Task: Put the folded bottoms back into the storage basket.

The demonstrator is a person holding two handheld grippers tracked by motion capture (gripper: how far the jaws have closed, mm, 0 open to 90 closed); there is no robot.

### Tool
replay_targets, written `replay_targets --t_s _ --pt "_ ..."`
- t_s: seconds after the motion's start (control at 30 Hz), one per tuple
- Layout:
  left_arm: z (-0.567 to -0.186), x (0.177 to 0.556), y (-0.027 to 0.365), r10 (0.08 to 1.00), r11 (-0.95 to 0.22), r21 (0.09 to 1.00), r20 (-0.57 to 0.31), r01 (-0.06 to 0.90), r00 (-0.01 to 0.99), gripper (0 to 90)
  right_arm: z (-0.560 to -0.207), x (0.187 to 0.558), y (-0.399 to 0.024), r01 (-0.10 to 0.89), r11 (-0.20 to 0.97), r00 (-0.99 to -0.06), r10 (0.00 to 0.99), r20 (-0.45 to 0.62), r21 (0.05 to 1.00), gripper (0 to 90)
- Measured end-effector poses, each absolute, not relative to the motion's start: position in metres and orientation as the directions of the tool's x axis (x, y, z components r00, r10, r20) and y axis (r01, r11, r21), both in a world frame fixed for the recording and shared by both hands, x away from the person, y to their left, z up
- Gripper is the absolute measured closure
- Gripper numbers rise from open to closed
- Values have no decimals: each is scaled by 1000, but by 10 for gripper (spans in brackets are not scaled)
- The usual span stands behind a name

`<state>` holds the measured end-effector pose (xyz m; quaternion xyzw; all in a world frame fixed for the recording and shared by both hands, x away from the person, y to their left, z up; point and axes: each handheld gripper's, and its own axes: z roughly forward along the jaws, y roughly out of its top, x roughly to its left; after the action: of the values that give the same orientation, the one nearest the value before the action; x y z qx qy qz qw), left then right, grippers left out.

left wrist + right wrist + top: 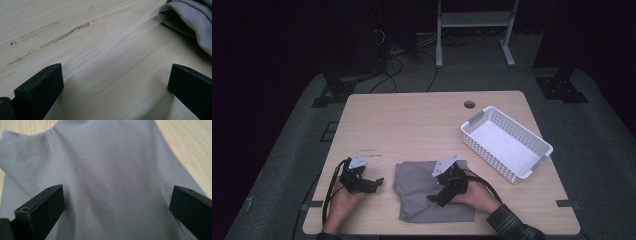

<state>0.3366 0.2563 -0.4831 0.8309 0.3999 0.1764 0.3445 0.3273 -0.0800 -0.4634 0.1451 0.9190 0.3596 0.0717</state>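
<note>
Dark room, light wooden table point(412, 120) lit from above, grey carpet and stand legs beyond it.

Near edge: a grey cloth point(422, 197) lies roughly folded on the table in front of the person, closer to the right hand. Right gripper point(435, 200) sits over the cloth's right half, jaws spread wide with nothing between them; its own view looks straight down on fabric point(110, 177) with soft ridges running through it. Left gripper point(378, 182) rests on bare wood just left of the cloth, jaws likewise apart and empty; the cloth's rolled edge point(190, 22) shows at the upper right of its view.

Handling, judged: light, limp, no stiffness; it will drape and sag when lifted, and a single layer may slip free of the fold. Knit surface looks grippy rather than slick. Best hold is probably a pinch at an edge or corner, one gripper each side; layer count is hard to tell.

Farther right: white basket point(539, 147), empty, well apart from the cloth.
</note>
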Motion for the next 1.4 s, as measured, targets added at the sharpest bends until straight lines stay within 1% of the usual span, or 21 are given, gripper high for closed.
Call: replay_targets --t_s 0.13,0.2,0.33,0.53,0.6,0.63,0.7,0.8,0.9,1.1,1.13,1.2,1.3,1.4 --pt "-483 337 256 786 -442 713 17 543 618 0 -471 326 -76 206 719 -952 304 -34 663 0" --pt "-483 337 256 786 -443 714 18 543 618 0 -474 325 -74 183 736 -955 291 -61 652 0" --pt "-483 337 256 786 -443 713 18 543 618 0 -475 324 -75 179 735 -954 292 -67 654 0" --pt "-483 337 256 786 -443 714 18 543 618 0 -475 324 -75 196 731 -950 306 -56 654 0" --pt "-483 337 256 786 -442 714 17 543 618 0 -476 327 -75 211 727 -953 301 -28 653 10" --pt "-483 337 256 786 -443 713 18 543 618 0 -475 326 -75 211 731 -954 299 -27 649 49" --pt "-483 337 256 786 -443 714 18 543 618 0 -474 325 -75 217 734 -953 303 -24 644 60" --pt "-483 337 256 786 -443 714 18 543 618 0 -473 324 -74 230 734 -948 317 -23 639 107" --pt "-483 336 256 786 -443 714 18 543 618 0 -471 323 -75 243 729 -942 334 -22 640 200" --pt "-483 337 256 786 -443 713 17 543 618 0 -468 320 -77 232 711 -940 340 -36 664 532" --pt "-483 337 256 786 -443 714 17 543 618 0 -467 319 -76 239 709 -933 357 -45 664 590" --pt "-483 337 256 786 -443 713 17 543 618 0 -466 318 -74 259 708 -923 383 -48 657 631" --pt "-483 337 256 786 -442 714 17 543 618 0 -466 318 -74 281 691 -913 406 -35 666 642" --pt "-483 337 256 786 -443 714 17 543 618 0 -464 319 -77 311 670 -908 419 2 674 657"
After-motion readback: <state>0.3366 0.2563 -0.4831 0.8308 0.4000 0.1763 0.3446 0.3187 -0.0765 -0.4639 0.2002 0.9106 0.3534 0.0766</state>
